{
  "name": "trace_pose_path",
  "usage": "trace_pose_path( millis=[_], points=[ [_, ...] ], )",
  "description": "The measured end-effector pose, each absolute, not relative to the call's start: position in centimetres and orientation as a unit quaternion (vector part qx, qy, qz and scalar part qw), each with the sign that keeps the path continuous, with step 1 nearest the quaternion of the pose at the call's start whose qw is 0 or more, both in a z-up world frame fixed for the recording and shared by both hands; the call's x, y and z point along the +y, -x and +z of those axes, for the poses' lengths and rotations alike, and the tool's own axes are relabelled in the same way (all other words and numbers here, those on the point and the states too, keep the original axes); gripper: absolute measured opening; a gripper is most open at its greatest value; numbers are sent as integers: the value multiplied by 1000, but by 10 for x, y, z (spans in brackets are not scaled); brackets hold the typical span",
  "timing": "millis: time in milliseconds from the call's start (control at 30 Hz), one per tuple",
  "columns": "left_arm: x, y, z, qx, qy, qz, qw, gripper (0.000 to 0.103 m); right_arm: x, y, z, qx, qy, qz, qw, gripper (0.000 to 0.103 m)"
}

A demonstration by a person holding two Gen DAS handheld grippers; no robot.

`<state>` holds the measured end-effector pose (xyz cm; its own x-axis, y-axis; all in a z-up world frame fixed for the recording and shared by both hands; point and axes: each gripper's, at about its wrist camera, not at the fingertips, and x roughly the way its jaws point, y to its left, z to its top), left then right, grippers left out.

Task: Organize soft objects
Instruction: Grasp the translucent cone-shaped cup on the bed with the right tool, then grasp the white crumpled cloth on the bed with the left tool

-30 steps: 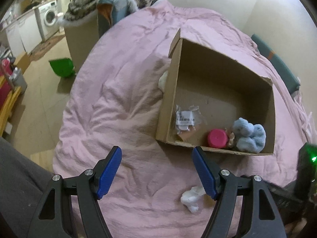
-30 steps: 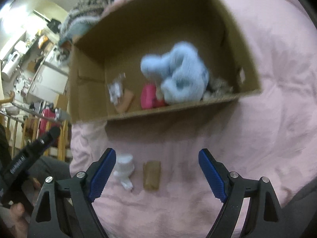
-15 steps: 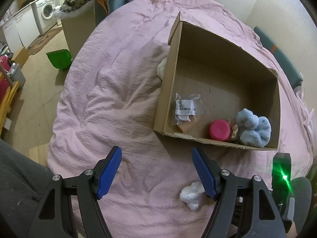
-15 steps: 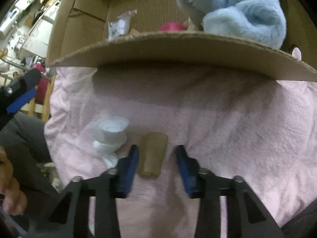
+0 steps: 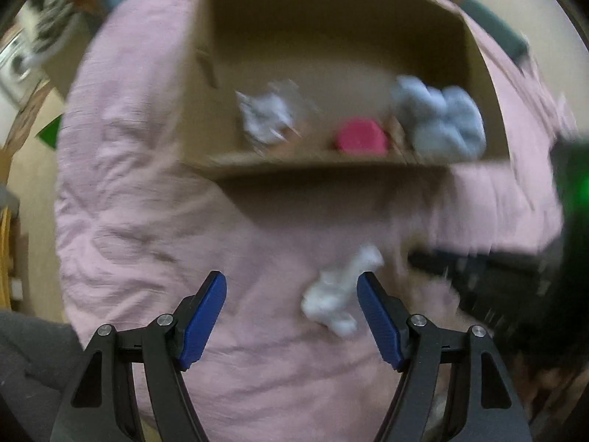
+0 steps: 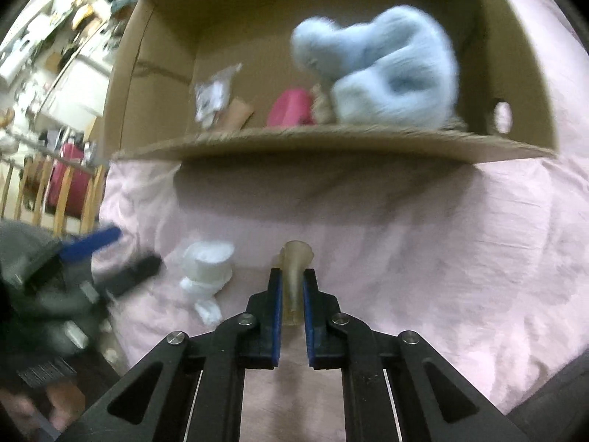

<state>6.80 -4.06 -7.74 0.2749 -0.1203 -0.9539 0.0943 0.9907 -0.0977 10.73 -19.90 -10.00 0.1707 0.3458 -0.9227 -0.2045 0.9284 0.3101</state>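
Tan, translucent soft piece (image 6: 293, 276) is pinched between the blue pads of the right gripper (image 6: 292, 287), jaws nearly closed on it, its flared end sticking out past the fingertips, low over the pink bedsheet (image 6: 423, 258). Just left of it on the sheet lies a white soft object (image 6: 208, 267), also seen in the left wrist view (image 5: 340, 294), sitting between the pads of the left gripper (image 5: 291, 316) but closer to the right pad; whether it touches that pad is hard to tell through the motion blur. Left gripper jaws are spread wide, holding nothing. Beyond both, a cardboard box (image 6: 331, 145) rests on the sheet with its open top facing the cameras, near wall toward the grippers. Inside: light blue plush toy (image 6: 383, 70) at the right, pink round item (image 6: 291, 107) beside it, and a clear plastic packet (image 6: 213, 95) further left. Left wrist view is heavily smeared, so fine detail there is unreliable. Far left of the right wrist view: wooden railing (image 6: 59, 199) with a red item behind it.
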Motion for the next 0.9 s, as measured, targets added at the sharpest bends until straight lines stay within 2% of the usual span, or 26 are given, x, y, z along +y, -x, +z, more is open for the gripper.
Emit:
trace_pose_path(
  millis=[200,267,367,433,467,633,900],
  points=[
    [-68,-64,-100,615,-43,-81,783,71,-217,-109,-91,602,-91,168,775,12],
    [-73,-64,-106,618,-54,-78,781,67,-222,-111,-87,596,-92,166,780,12],
    [-75,-66,-113,626,-46,-83,774,54,-222,-111,-88,596,-94,165,780,12],
    [-74,-67,-119,632,-43,-80,770,40,-220,-112,-90,597,-95,165,779,12],
    [-73,-68,-121,635,-41,-78,768,30,-219,-112,-91,598,-95,165,778,12],
    [-66,-69,-117,627,-38,-71,775,26,-215,-109,-94,602,-88,169,776,12],
    [-45,-73,-101,607,-28,-40,793,26,-211,-110,-95,604,-82,172,774,12]
  ],
)
